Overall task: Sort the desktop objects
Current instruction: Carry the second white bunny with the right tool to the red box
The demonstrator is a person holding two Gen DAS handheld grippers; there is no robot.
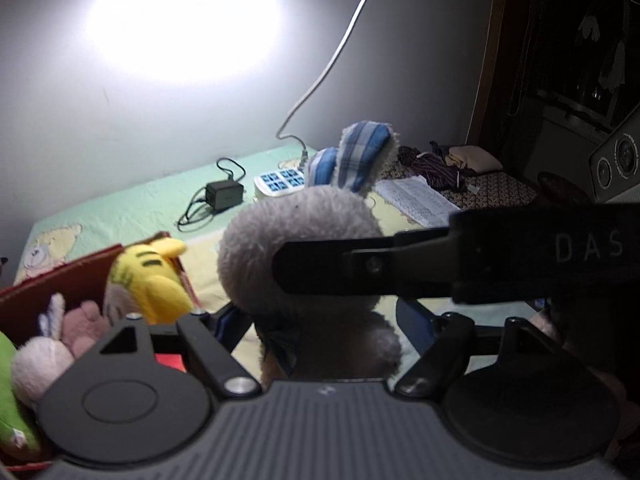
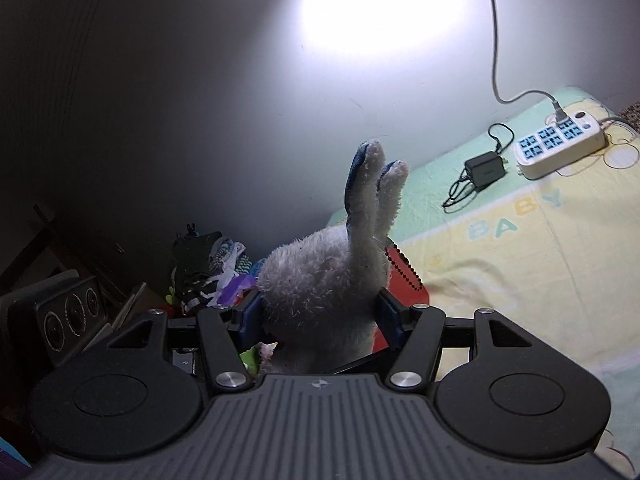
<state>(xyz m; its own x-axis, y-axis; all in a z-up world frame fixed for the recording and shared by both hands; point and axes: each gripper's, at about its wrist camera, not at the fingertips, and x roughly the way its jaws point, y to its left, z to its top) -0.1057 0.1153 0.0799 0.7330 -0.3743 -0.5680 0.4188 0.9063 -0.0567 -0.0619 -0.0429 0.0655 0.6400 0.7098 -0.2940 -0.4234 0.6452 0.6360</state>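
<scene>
A grey plush rabbit (image 1: 304,240) with blue plaid ears sits upright between the blue pads of the left gripper (image 1: 320,324); the pads stand apart on either side of its body, and whether they actually press the fur cannot be told from here. Across the rabbit's head, coming in from that gripper's right, lies one black finger (image 1: 340,266) of the right gripper, marked "DAS" on its body. Seen from the right wrist, the same rabbit (image 2: 324,292) is squeezed at the head between the right gripper's (image 2: 320,320) two blue pads, ears (image 2: 372,192) pointing up ahead of it.

To the left of the left gripper, and close by, a red box (image 1: 60,288) holds more soft toys: a yellow striped tiger (image 1: 152,284) on top, a pink plush (image 1: 86,320), a pale rabbit (image 1: 38,356) and a green one (image 1: 8,392) at the very edge.

Farther ahead, on a bed covered by a pale green and yellow baby sheet (image 2: 520,248), lie a white power strip (image 2: 560,148) with a white cable (image 2: 494,40) running up the wall, and beside it a black charger (image 2: 484,168) with its coiled cord. Beyond the left gripper, to its right, a heap of folded clothes (image 1: 440,164) rests on a patterned cover, and a dark speaker (image 1: 618,164) stands at the far right.
</scene>
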